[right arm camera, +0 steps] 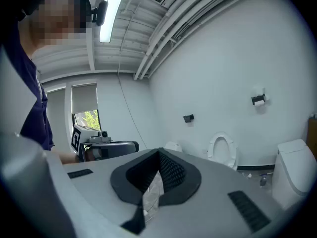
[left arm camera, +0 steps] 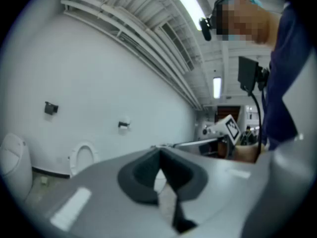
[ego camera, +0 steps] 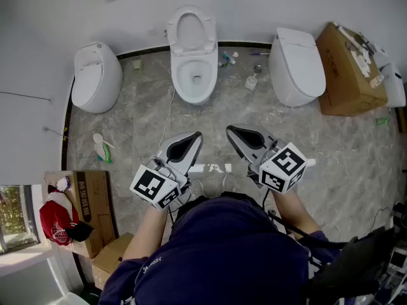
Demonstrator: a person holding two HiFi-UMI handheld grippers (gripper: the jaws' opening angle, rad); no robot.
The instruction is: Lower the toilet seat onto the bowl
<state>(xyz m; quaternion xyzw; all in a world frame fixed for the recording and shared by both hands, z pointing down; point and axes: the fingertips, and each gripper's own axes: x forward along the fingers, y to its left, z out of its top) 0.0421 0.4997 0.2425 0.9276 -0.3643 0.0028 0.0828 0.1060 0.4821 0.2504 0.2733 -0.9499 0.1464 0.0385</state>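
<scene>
Seat: the white oval plastic toilet seat (ego camera: 173, 35) is seen raised upright against the wall, behind the white ceramic bowl (ego camera: 177, 78).
Left tool: the grey two-jaw left gripper (ego camera: 196, 136) is held clenched on nothing, well short of the bowl.
Right tool: the grey two-jaw right gripper (ego camera: 232, 131) is likewise clenched and empty, well short of the bowl.

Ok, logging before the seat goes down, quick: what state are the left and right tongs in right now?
Left tongs: closed, holding nothing.
Right tongs: closed, holding nothing.
</scene>
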